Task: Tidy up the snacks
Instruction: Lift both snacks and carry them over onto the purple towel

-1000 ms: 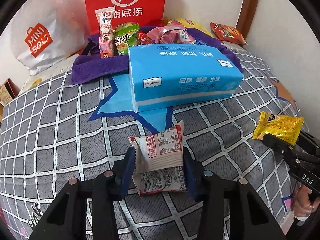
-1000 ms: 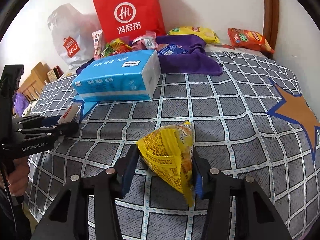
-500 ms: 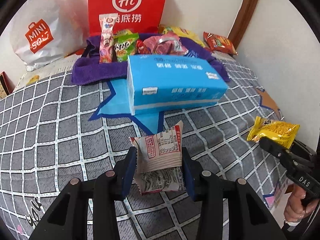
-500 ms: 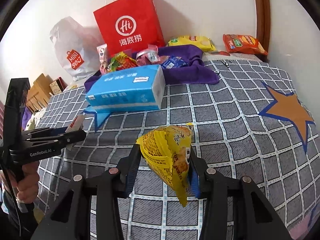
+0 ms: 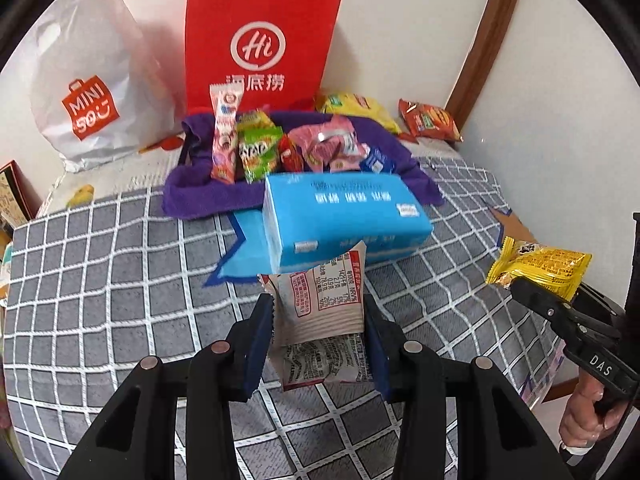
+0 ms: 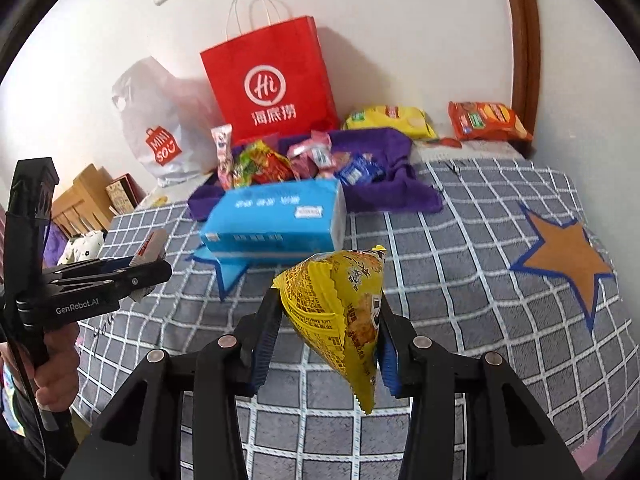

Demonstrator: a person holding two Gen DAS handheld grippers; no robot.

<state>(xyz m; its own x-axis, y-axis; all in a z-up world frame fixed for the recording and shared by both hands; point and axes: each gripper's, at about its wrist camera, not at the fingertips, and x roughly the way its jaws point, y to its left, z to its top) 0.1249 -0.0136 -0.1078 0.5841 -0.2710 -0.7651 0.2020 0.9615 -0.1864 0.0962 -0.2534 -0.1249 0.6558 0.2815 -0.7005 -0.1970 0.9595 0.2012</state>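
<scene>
Bedding in a grey check with white lines point(image 5: 120, 280) covers the whole surface; a blue star is printed near its middle and an orange star point(image 6: 568, 256) toward its right edge. Walls are white, with a brown wooden frame point(image 6: 520, 40) in the far right corner.

Along the far edge, left to right:
- white shopping bag point(image 5: 88, 92) against the wall;
- red paper bag point(image 5: 260, 44) standing upright;
- purple cloth point(image 5: 208, 196) holding a heap of small snack packs point(image 5: 256, 144);
- yellow bag point(image 6: 392, 120) and orange bag point(image 6: 488, 120) lying by the far right corner.

A blue tissue pack point(image 5: 340, 216) lies just in front of the purple cloth, partly over the blue star.

Left gripper point(image 5: 316, 344): clenched on a white and red snack packet point(image 5: 324, 320), which hangs clear above the bedding. Right gripper point(image 6: 328, 340): clenched on a yellow snack packet point(image 6: 344, 312), also clear of the bedding.

Compared with one second ago, both packets are higher above the check pattern, and the bags at the far edge show more fully. Neither grip has changed. A hand point(image 6: 56, 364) holds each gripper's handle.
</scene>
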